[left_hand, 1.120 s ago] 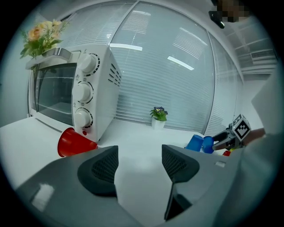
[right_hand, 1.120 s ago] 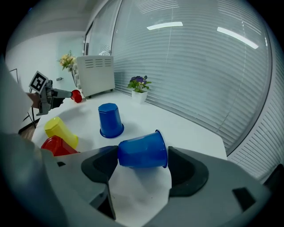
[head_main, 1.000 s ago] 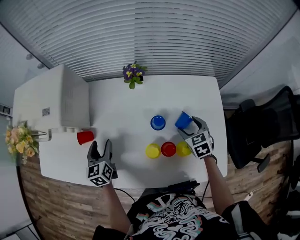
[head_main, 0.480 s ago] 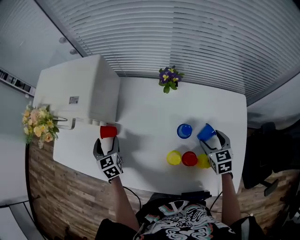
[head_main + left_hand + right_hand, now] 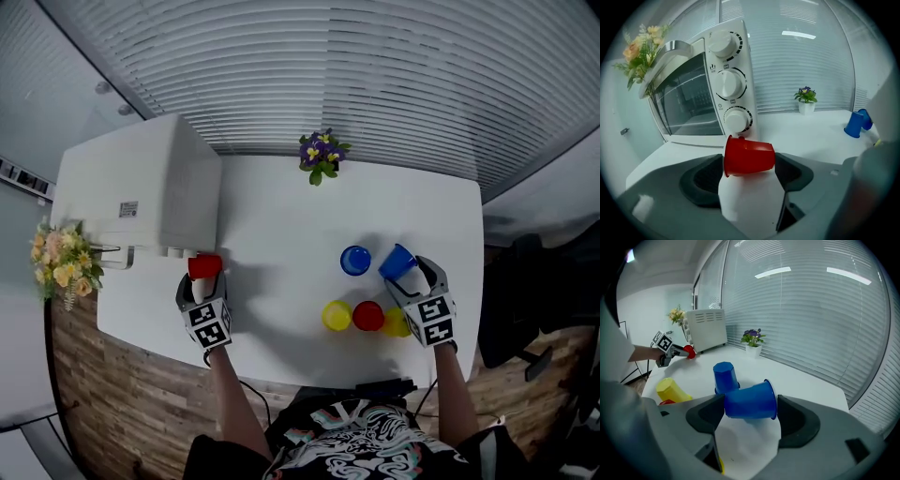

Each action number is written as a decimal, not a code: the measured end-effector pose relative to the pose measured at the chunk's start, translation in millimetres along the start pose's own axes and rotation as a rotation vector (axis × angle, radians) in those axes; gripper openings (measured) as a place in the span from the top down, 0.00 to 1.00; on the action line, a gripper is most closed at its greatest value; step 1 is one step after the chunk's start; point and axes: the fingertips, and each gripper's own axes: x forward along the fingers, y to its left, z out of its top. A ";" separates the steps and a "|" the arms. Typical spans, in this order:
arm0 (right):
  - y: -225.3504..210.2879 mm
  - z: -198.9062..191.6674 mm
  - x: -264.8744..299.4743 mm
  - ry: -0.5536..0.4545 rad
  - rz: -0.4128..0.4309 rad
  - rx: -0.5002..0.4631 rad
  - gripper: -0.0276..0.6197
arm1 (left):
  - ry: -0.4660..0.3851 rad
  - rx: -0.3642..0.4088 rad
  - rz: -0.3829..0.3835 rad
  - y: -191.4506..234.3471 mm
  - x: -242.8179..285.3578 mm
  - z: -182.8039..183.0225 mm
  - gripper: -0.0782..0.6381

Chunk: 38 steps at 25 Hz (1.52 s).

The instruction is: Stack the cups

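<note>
A red cup (image 5: 204,266) lies on its side on the white table (image 5: 281,216) in front of the oven. My left gripper (image 5: 203,281) straddles it. Its jaws have just been opening and stand wide, with the red cup (image 5: 749,155) between the pads but not squeezed. My right gripper (image 5: 405,273) is shut on a blue cup (image 5: 397,261), held sideways above the table, base against one pad and rim against the other (image 5: 750,401). A second blue cup (image 5: 355,260) stands upside down just left of it. In front stand a yellow cup (image 5: 337,315), a red cup (image 5: 367,316) and another yellow cup (image 5: 396,323), partly hidden by the right gripper.
A white toaster oven (image 5: 141,187) fills the table's back left, its knobs (image 5: 727,84) close ahead of the left gripper. A small pot of purple flowers (image 5: 321,155) stands at the far edge. Yellow flowers (image 5: 58,267) sit left of the oven. The near table edge runs just behind both grippers.
My left gripper has moved forward to the red cup and now has it between wider jaws. The right gripper and its blue cup have stayed nearly in place.
</note>
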 end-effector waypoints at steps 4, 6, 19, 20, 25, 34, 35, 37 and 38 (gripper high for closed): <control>-5.4 0.6 -2.9 -0.005 -0.010 0.009 0.41 | -0.016 0.002 -0.022 -11.5 -5.7 5.1 0.41; -8.2 0.3 -5.0 -0.007 -0.016 0.023 0.41 | -0.025 -0.017 -0.050 -21.0 -10.4 6.4 0.41; -27.1 4.0 -45.8 -0.128 -0.074 0.239 0.41 | -0.088 -0.172 -0.390 -125.8 -42.9 24.6 0.41; -27.7 2.6 -49.4 -0.138 -0.079 0.258 0.41 | -0.091 -0.173 -0.415 -132.3 -45.7 26.4 0.41; -28.0 -5.0 -68.3 -0.179 -0.091 0.342 0.41 | -0.102 -0.260 -0.540 -153.4 -59.3 33.9 0.41; -6.7 -24.9 -98.5 -0.226 -0.050 0.472 0.41 | -0.088 -0.557 -0.775 -173.8 -92.4 34.1 0.41; -5.8 -28.4 -102.2 -0.231 -0.046 0.489 0.41 | -0.077 -0.571 -0.793 -176.5 -95.6 30.4 0.41; -4.2 -34.8 -108.8 -0.244 -0.033 0.534 0.41 | -0.052 -0.594 -0.822 -179.6 -101.1 22.1 0.41; -3.5 -38.4 -112.3 -0.252 -0.025 0.561 0.41 | -0.041 -0.609 -0.839 -180.9 -104.0 18.4 0.41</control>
